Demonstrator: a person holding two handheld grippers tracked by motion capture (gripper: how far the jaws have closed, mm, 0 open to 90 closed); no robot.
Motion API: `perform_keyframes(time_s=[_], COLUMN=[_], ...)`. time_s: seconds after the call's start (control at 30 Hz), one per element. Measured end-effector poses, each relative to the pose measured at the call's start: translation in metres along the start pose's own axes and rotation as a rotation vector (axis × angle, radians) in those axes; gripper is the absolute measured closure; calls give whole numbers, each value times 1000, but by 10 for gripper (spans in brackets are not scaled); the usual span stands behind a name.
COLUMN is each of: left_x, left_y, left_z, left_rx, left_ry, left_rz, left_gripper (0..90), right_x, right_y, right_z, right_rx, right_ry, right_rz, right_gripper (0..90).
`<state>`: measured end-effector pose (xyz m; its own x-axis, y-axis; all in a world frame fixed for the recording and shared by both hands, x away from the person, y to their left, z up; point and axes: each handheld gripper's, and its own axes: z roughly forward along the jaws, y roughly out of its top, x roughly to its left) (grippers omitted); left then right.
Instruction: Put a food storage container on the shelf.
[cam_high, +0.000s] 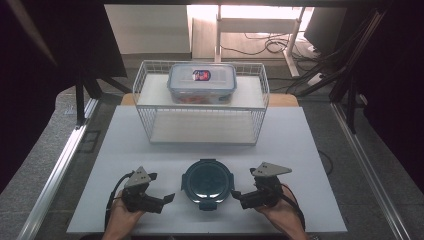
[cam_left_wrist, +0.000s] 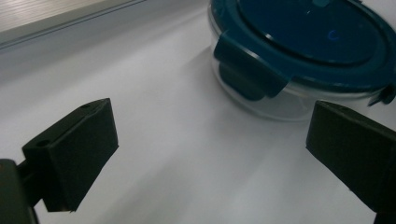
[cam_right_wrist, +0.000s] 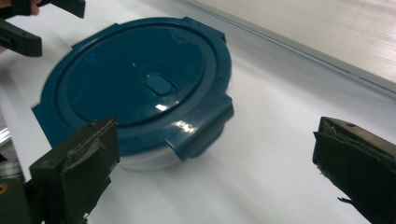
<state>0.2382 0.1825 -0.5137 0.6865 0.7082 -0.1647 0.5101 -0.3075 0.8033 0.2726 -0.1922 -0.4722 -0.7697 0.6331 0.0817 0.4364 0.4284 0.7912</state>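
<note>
White worktop (cam_high: 150, 150) spread wide under the high view. At its far edge, a white wire basket (cam_high: 145, 82) with a shelf, and up on that shelf a clear rectangular lidded box (cam_high: 202, 83), long side running left to right.

Closer in, near the front edge and dead centre: a round glass container (cam_high: 207, 181) with a dark teal lid (cam_right_wrist: 140, 79), sitting flat, lid facing straight up. Round, so no long axis to speak of; four latch tabs spaced around the rim, one toward the front edge, one toward the basket, one to each side. Tab (cam_left_wrist: 247, 70) in the left gripper view folded down over the glass wall; in the right gripper view, the nearest one flared outward from the rim.

Left hand-held gripper (cam_high: 167, 199) just beside the container on its left, jaws spread wide, nothing between them. Right hand-held gripper (cam_high: 237, 193) just beside it on the right, released as well, jaws wide apart, pads clear of the lid. Both pointing inward at the container.
</note>
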Motion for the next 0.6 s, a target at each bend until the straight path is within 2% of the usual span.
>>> perform_keyframes(time_s=[0.1,0.13,0.17,0.2,0.3,0.4,0.43,0.47,0.53,0.57,0.6], left_x=[-2,-2,-2,-2,1,3,4,4,3,3,4], left_y=[9,9,16,16,27,32,35,40,42,43,42], left_z=[4,4,7,7,18,24,28,37,41,49,51], left_rx=[-5,-5,-4,-4,4,22,32,63,76,105,107], left_ry=[-44,-44,-63,-63,-99,-118,-129,-146,-150,-179,-208], left_rz=[-4,-4,-15,-15,-25,-33,-34,-40,-37,-50,-72], left_gripper=[11,11,13,19,30,36,36,35,32,27,0], right_x=[3,3,4,3,0,-5,-5,-7,-8,-9,-10], right_y=[6,6,10,12,15,16,16,17,19,20,20], right_z=[3,3,5,7,14,21,21,26,30,32,35], right_rx=[25,25,47,60,100,112,112,125,146,153,163], right_ry=[7,7,11,15,40,66,66,73,84,92,106], right_rz=[-5,-5,-6,2,42,57,57,63,76,78,93], right_gripper=[14,14,33,46,79,113,113,124,124,123,116])
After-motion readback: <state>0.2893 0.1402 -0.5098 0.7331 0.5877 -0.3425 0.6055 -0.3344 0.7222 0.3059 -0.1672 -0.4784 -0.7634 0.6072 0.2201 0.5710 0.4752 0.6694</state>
